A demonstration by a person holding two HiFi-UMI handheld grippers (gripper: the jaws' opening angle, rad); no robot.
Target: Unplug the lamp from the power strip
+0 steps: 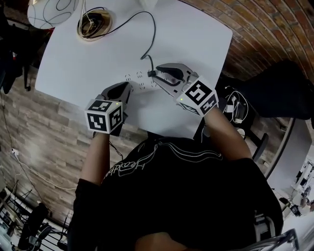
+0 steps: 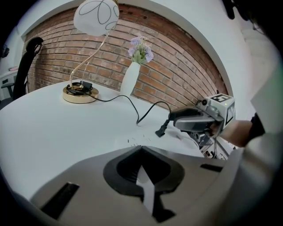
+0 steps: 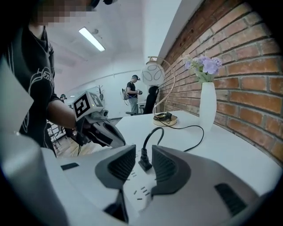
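Note:
The lamp (image 1: 51, 10), a white globe on a gold base (image 1: 94, 23), stands at the table's far left. Its black cord (image 1: 153, 29) runs to a black plug (image 3: 145, 162). My right gripper (image 3: 143, 161) is shut on that plug over the white power strip (image 3: 141, 192). In the left gripper view the plug (image 2: 161, 130) hangs tilted at the right gripper's tip, above the strip's slots (image 2: 132, 141); its prongs are hidden. My left gripper (image 1: 125, 87) is shut, its tip at the strip's (image 1: 140, 81) near end.
A white vase with purple flowers (image 2: 130, 79) stands by the brick wall at the table's far side. The white table (image 1: 196, 44) ends just before my body, its right edge near a dark chair (image 1: 274, 93). People stand far off in the room (image 3: 132, 92).

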